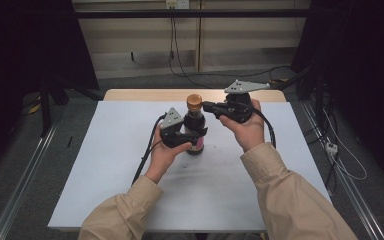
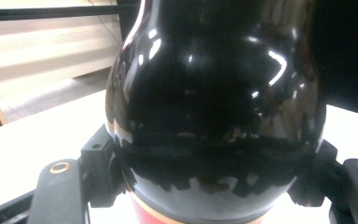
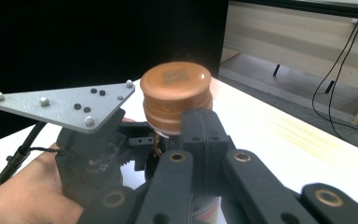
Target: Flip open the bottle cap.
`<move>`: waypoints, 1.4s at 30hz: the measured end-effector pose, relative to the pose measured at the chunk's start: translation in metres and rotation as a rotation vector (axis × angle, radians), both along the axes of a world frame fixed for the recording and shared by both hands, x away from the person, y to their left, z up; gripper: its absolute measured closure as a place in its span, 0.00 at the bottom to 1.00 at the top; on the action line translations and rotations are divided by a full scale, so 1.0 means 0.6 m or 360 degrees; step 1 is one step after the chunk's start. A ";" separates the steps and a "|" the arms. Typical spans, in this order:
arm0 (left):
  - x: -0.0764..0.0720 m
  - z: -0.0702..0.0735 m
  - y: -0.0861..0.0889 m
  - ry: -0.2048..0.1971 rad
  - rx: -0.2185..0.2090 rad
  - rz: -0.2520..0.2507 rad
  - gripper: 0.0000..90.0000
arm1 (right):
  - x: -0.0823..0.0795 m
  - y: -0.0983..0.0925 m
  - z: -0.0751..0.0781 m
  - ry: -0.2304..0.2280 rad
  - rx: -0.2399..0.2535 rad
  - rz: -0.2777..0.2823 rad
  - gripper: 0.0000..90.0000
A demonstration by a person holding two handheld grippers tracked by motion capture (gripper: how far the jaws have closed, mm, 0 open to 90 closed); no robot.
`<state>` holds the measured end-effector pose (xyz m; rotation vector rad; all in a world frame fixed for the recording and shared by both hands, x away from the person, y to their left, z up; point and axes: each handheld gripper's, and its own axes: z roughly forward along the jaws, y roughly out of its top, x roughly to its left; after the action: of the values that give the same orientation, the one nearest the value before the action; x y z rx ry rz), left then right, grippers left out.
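Dark glossy bottle (image 1: 195, 131) standing upright near the middle of the table (image 1: 110, 165), capped in copper-brown (image 1: 194, 101).

Left gripper (image 1: 192, 136) clamped around the bottle's belly from the person's left: in the left gripper view, black fingers (image 2: 100, 175) pressed against both flanks of the dark glass (image 2: 214, 107), just above a red label band at the base. Held low and wide, most likely to pin the bottle to the table and stop it turning or tipping while the top gets worked.

Right gripper (image 1: 207, 106) brought in from the bottle's right, level with the neck just under the cap. In the right gripper view, cap (image 3: 176, 95) sitting right above the near finger (image 3: 200, 135), the neck hidden behind it; whether the fingers are closed on the neck or merely beside it, cannot tell. Placed high, presumably to grip and twist the cap off against the steadying hold below.

Left hand (image 1: 164, 152) wrapped under its gripper; right hand (image 1: 245, 125) cupping its own beside the bottle's top.

Cap apparently seated, unopened.
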<state>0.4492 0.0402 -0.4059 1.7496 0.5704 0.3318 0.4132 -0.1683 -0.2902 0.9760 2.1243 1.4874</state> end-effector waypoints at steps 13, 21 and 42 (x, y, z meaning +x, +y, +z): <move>-0.003 0.001 -0.002 -0.0029 0.0054 0.0020 0.34 | 0.001 0.006 0.011 -0.0027 -0.0065 0.0007 1.00; -0.003 0.000 -0.002 -0.0028 0.0068 0.0032 0.35 | 0.001 0.009 0.013 -0.0021 -0.0073 0.0001 1.00; -0.023 0.005 -0.032 -0.0169 0.0192 0.0021 0.35 | -0.008 0.026 0.078 -0.0205 0.0017 0.0038 1.00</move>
<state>0.4352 0.0212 -0.4030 1.8325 0.4941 0.4737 0.4084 -0.1524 -0.2436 0.8379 2.0459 1.5311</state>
